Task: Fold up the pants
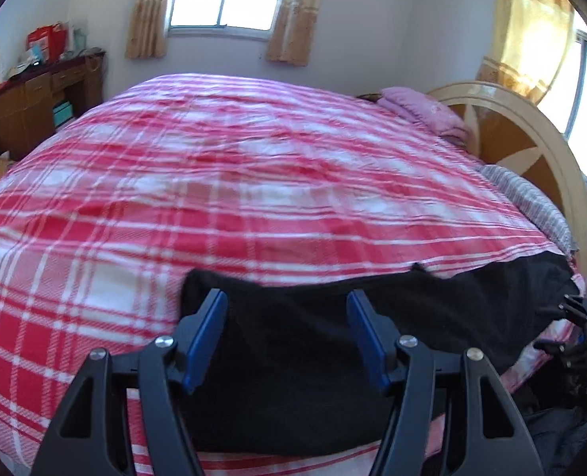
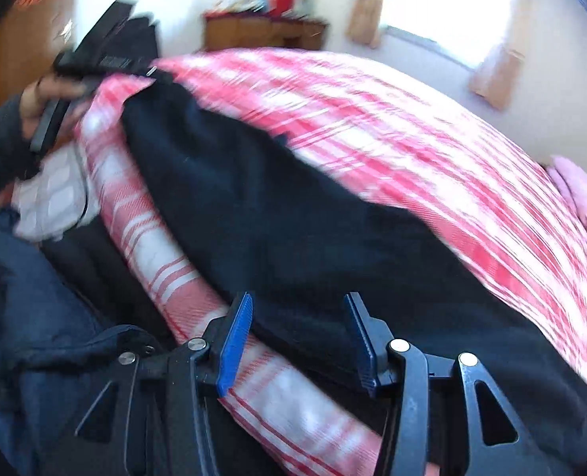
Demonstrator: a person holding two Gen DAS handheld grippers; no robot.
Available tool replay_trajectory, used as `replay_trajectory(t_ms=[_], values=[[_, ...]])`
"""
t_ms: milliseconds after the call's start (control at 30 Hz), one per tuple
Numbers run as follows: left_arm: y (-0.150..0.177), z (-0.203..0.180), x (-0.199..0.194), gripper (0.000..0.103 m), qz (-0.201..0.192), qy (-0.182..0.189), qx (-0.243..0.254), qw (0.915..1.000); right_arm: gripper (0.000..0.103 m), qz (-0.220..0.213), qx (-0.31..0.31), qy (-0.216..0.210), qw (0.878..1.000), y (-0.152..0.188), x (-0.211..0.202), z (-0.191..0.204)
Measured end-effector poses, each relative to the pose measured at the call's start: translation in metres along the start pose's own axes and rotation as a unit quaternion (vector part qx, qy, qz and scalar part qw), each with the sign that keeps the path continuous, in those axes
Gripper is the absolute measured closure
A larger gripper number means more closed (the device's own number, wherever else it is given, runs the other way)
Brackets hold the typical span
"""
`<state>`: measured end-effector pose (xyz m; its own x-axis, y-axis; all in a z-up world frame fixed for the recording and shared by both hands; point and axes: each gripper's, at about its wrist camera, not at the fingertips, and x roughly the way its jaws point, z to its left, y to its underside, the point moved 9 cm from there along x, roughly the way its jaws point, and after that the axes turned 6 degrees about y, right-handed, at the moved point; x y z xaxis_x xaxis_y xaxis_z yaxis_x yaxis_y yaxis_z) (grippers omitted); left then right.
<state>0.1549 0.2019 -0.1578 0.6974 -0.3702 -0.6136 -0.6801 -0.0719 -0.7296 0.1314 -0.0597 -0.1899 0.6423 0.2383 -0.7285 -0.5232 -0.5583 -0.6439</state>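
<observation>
Black pants point(image 1: 293, 357) lie flat along the near edge of a bed with a red and white plaid cover point(image 1: 233, 182). My left gripper point(image 1: 287, 301) is open, its blue pads point(image 1: 210, 333) spread over the pants' left end, holding nothing. In the right wrist view the pants point(image 2: 293, 218) stretch from near right to far left. My right gripper point(image 2: 299, 305) is open above their near end, empty. The left gripper point(image 2: 91, 55) and the hand holding it show at the pants' far end. The right gripper also shows in the left wrist view point(image 1: 571, 317).
A pink folded blanket point(image 1: 424, 113) and a striped pillow point(image 1: 531, 202) lie by the wooden headboard point(image 1: 539, 150) at right. A brown dresser point(image 1: 35, 107) stands at the far left wall. The person's dark blue clothing point(image 2: 27, 317) is near left, beside the bed's edge.
</observation>
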Motion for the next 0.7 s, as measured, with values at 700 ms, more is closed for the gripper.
replay_trajectory(t_ms=[700], values=[[0.052,-0.349,0.104,0.030,0.150,0.244,0.263,0.9213,0.054,-0.015,0.376,0.239,0.895,0.108,-0.112,-0.269]])
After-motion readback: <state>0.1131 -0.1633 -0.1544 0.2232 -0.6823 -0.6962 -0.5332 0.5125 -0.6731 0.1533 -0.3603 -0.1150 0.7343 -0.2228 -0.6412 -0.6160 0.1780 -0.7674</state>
